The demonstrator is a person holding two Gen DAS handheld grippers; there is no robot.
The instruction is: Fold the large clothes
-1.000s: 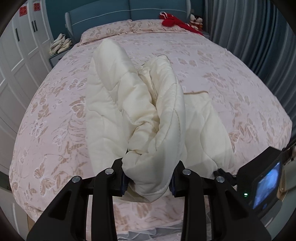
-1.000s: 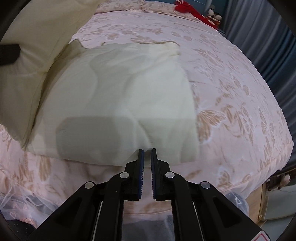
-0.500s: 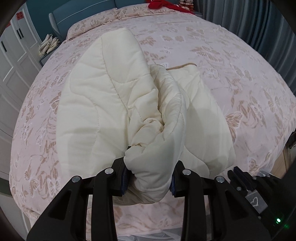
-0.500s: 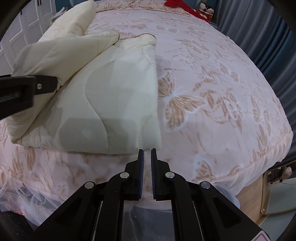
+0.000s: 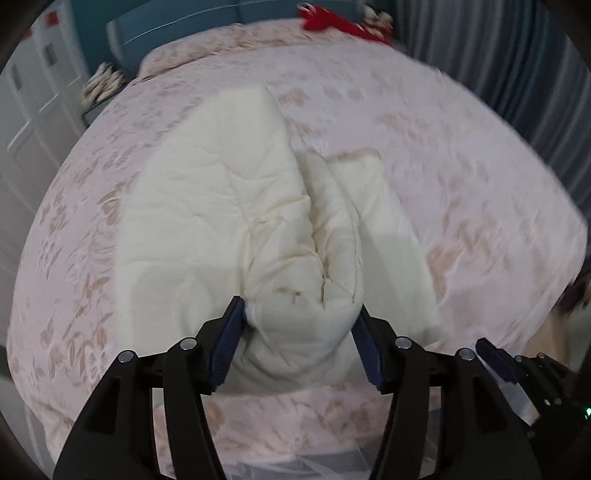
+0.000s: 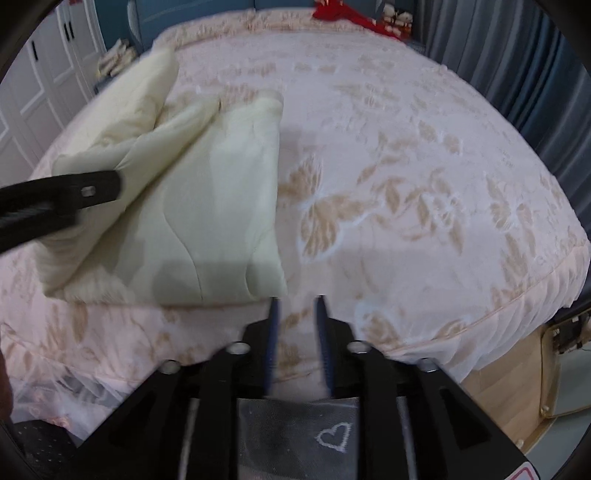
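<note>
Cream quilt [image 5: 236,206] lies folded on the pink flowered bed [image 5: 461,155], on the near left part of it, close to the foot edge.

Left wrist view: the left gripper [image 5: 297,341] has a bunched fold of the quilt between its jaws. The jaws have just been opening; the blue pads [image 5: 229,343] flank the bundle, and whether they still press it I cannot tell (picture is blurred). This view alone shows the top ridge of the fold running away toward the headboard [image 5: 177,26].

Right wrist view: the right gripper [image 6: 297,325] has nothing between its jaws. They have just been opening and stand apart, just right of the quilt's near right corner, over bare bedspread. Only this view shows the quilt's flat right edge, straight and lying on the bed, and the left gripper coming in from the left side onto the quilt's raised fold.

Room: right of the quilt the bed is wide bare bedspread up to the curtains [image 6: 517,48]. White cupboard doors [image 6: 44,74] stand left of the quilt, beyond the bed's side. Something red [image 6: 343,14] lies far behind the quilt, at the head end.
</note>
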